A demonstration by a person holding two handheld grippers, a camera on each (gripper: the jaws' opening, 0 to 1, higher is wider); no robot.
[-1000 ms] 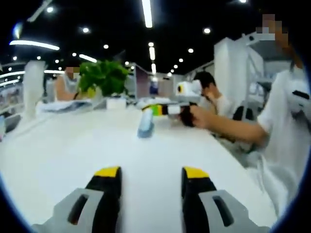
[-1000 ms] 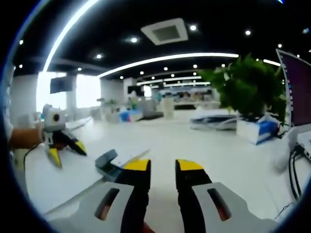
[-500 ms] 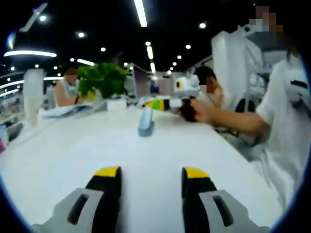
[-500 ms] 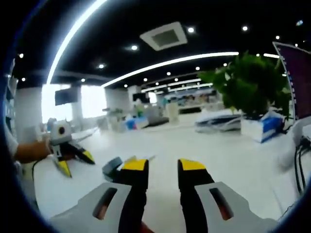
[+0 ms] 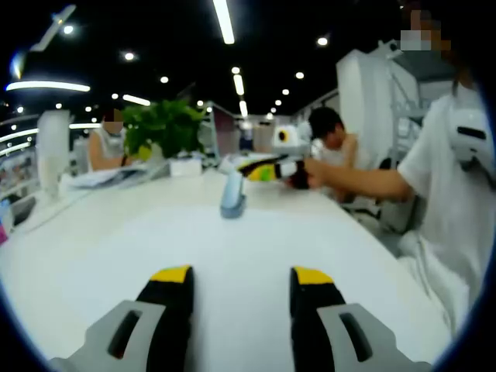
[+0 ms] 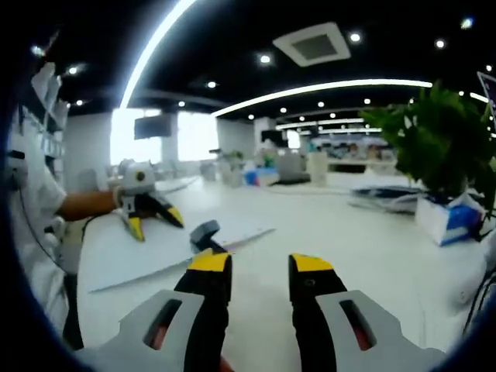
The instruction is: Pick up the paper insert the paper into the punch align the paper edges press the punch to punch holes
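A large sheet of white paper point(image 6: 159, 244) lies flat on a long white table point(image 6: 364, 240), seen in the right gripper view. The punch point(image 6: 205, 234), a small grey-blue hole punch, sits at the paper's near right edge; whether the sheet is already inside its slot cannot be told. In the left gripper view the punch point(image 5: 232, 195) stands farther off on the table point(image 5: 101, 240), roughly mid-table and a little left of centre, and the paper blends into the white surface there.

The right gripper point(image 6: 260, 265) hangs just above the table with its yellow-tipped black jaws spread apart and nothing between them; the punch sits just beyond the tip of its left jaw. The left gripper point(image 5: 242, 275) is likewise held low over the table, its jaws parted and gripping nothing, well short of the punch.

In the right gripper view the left gripper point(image 6: 153, 219) appears at the far left, over the far part of the paper, its yellow tips apart, held by a hand and a forearm. In the left gripper view the right gripper point(image 5: 260, 168) comes in from the right beyond the punch, held by an outstretched arm in a white sleeve point(image 5: 446, 167).

A leafy green potted plant point(image 5: 164, 128) stands at the far left of the table in the left gripper view, with seated people behind it. In the right gripper view the plant point(image 6: 446, 147) rises at the right, with a blue and white box point(image 6: 452, 220) beside it.
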